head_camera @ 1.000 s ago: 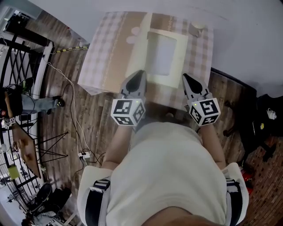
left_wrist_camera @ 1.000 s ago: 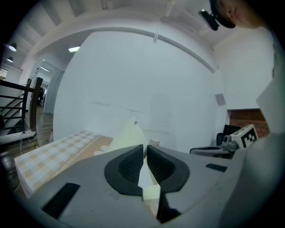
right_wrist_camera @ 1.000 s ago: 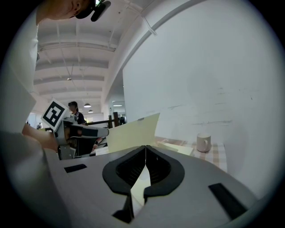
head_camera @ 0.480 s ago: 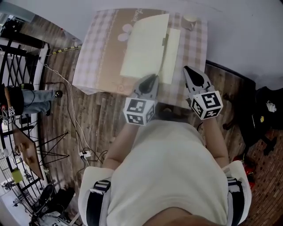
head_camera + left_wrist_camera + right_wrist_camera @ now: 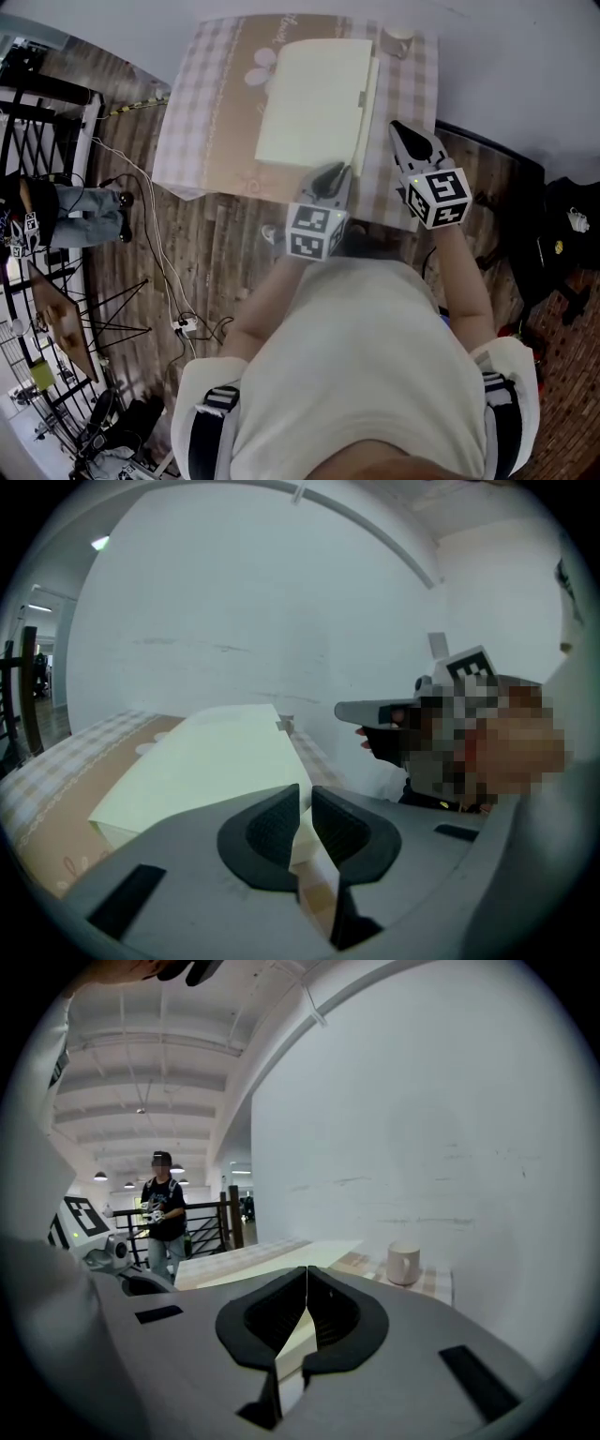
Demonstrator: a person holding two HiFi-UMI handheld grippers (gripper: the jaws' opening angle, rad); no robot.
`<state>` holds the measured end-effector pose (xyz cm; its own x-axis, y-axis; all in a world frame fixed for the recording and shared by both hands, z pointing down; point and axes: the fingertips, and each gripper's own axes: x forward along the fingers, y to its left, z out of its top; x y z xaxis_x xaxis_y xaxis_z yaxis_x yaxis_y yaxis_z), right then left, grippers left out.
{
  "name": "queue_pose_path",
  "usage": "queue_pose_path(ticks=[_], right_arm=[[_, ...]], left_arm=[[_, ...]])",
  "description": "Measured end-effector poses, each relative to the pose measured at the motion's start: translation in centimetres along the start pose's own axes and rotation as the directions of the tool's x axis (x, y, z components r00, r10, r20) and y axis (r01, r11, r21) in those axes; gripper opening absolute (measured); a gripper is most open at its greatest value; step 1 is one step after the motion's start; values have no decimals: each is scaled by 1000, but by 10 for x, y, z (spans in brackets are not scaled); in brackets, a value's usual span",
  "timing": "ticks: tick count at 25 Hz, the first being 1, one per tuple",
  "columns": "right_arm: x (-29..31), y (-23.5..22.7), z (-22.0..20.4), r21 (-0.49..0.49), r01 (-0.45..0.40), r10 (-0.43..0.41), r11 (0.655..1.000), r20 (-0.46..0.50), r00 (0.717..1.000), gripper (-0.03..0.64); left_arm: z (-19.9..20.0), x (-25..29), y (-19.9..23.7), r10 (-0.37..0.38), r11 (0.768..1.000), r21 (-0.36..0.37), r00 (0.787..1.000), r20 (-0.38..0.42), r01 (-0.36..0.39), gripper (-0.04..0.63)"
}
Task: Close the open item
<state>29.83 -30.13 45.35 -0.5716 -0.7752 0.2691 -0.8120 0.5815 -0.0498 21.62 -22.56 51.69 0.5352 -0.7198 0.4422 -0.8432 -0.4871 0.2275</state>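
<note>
Now the box (image 5: 314,98) lies shut in the middle of the table (image 5: 206,122), its pale cream lid flat on top. A narrower strip of the same colour runs along its right side in the head view. In the left gripper view the box (image 5: 202,761) appears as a low, flat slab with a small tab at its far corner. The table wears a cloth of beige and white checks with a plain tan band, and the box rests partly on that band.

The left gripper (image 5: 336,172) sits at the table's near edge, just in front of the box's near right corner. In its own view the left gripper (image 5: 306,799) has its jaws opening, with a slim gap between the ribbed pads. The box's near edge and a bit of checked cloth show through the gap, and the pads press on nothing.

The right gripper (image 5: 396,128) hovers over the cloth to the right of the box, near its front, apart from it. Seen in its own view, the right gripper (image 5: 307,1274) has its jaws closed tip to tip, with nothing between them.

A white cup (image 5: 398,36) stands at the table's far right corner by the wall, well apart from both tools; it also shows in the right gripper view (image 5: 405,1263). Beyond the table, a person (image 5: 164,1213) stands on the wooden floor (image 5: 216,253) beside a dark railing (image 5: 211,1227).
</note>
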Motion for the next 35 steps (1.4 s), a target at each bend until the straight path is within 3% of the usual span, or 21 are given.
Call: queue_pose_path(ticks=[8,15,23,29,32,35], right_arm=[[43,-13,-15,9,-1,1,1000,-56,998,2],[86,-16,-37,-62,-42,32,997,-154,988,2],[124,-8,-69,-130,-104,65,986,-278,958,2],[127,-12,-83,-45,-98,82,994,-278,957,2],[128,-14,-84,-24,-76,67,997,-270,960,2],[127,-13,-86,-32,-42,31,999,-281,959,0]], left_arm=[[-25,23,-3,10,999,40,997,-79,-7,35],[-35,32,-9,10,999,46,990,-141,-4,40],[-39,36,-9,19,999,46,988,-155,-12,44],[-40,35,-10,22,999,35,987,-158,-17,54],[-44,38,-9,8,1000,1,988,-152,-8,61],[-43,34,-3,-3,994,-108,989,-146,-13,12]])
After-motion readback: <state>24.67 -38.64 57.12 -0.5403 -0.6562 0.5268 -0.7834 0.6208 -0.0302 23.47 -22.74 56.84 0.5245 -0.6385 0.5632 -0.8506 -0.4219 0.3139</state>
